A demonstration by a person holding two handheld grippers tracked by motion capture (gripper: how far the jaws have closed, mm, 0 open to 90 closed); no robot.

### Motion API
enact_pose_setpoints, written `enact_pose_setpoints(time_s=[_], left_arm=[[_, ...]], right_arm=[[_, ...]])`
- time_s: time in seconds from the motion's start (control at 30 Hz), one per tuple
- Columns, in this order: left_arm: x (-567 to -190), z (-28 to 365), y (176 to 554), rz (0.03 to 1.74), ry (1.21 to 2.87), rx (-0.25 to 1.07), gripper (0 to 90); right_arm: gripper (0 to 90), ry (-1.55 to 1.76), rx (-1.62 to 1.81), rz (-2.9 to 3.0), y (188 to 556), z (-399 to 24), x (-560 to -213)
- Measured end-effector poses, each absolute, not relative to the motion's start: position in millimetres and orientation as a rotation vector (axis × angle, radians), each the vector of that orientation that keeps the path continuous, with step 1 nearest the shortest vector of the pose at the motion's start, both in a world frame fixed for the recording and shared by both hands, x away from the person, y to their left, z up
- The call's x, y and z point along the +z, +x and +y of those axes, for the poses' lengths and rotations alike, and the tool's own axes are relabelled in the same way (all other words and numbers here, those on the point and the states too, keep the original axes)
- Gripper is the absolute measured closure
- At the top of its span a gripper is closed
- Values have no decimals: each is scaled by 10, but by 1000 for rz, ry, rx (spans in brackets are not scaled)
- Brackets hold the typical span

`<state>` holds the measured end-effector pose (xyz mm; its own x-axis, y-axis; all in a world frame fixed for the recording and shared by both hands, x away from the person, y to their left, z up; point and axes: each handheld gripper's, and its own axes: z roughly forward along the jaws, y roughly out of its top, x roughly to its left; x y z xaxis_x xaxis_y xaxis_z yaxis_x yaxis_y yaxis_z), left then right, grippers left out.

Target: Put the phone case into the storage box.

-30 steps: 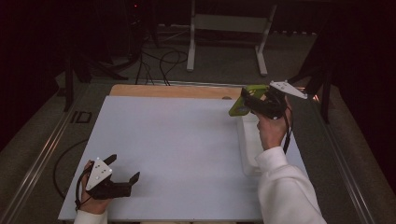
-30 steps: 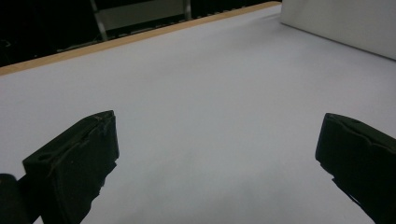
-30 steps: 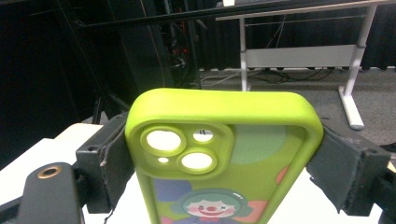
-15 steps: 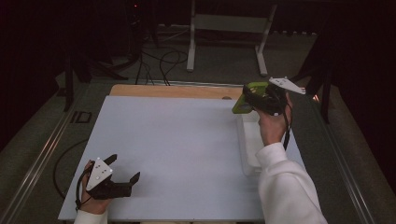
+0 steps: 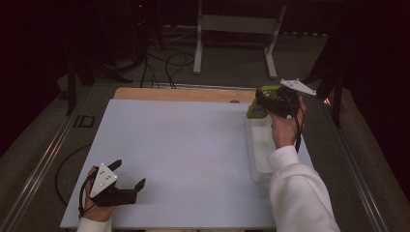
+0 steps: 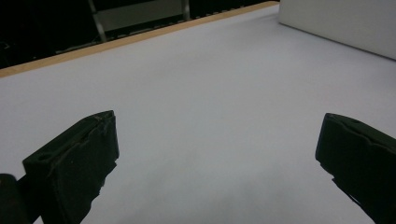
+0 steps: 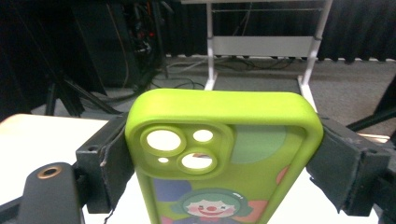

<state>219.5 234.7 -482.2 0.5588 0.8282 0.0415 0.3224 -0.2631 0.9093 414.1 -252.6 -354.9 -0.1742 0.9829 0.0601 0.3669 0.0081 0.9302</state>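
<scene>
Sitting between the two black fingers of the right gripper (image 7: 219,158) is a lime-green phone case (image 7: 224,158), its camera cut-outs and a clown picture turned toward that gripper's own camera. The fingers (image 7: 105,161) press on the case's long edges, one on each side, and the case's rounded top end sticks out past their tips. The grip looks firm, with the pads flush against the green rubber.

From the high view the case (image 5: 258,104) is held up in the air above the far right corner of the counter (image 5: 183,145), tilted with one end dipping toward the white surface. Right under and just nearer than it lies a clear tray (image 5: 261,150), set lengthwise along the counter's right edge. The right gripper (image 5: 270,101) sits in a hand in a white sleeve (image 5: 295,188) that reaches in from the lower right, with the grey plate on top and a cable hanging down by the wrist.

Well apart from all that, at the near left corner, the left gripper (image 5: 128,176) rests low on the counter in the other hand. Its fingers (image 6: 74,163) stand wide apart with bare white counter between them.

A wooden strip (image 5: 179,94) edges the counter's far side, and beyond it are a white stand (image 5: 232,24) and cables on the floor.
</scene>
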Motion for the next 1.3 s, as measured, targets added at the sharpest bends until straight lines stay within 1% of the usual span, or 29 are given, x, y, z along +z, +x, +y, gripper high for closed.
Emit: enact_pose_setpoints(time_s=[0.63, 1.3], left_arm=[[-4820, 2340, 2191, 941, 1832, 663, 1], [-4827, 2337, 2194, 942, 1830, 662, 1]], right_arm=[[157, 1433, 1038, 1632, 4275, -2585, -3569], [157, 1496, 992, 1653, 4386, -2610, -3742]])
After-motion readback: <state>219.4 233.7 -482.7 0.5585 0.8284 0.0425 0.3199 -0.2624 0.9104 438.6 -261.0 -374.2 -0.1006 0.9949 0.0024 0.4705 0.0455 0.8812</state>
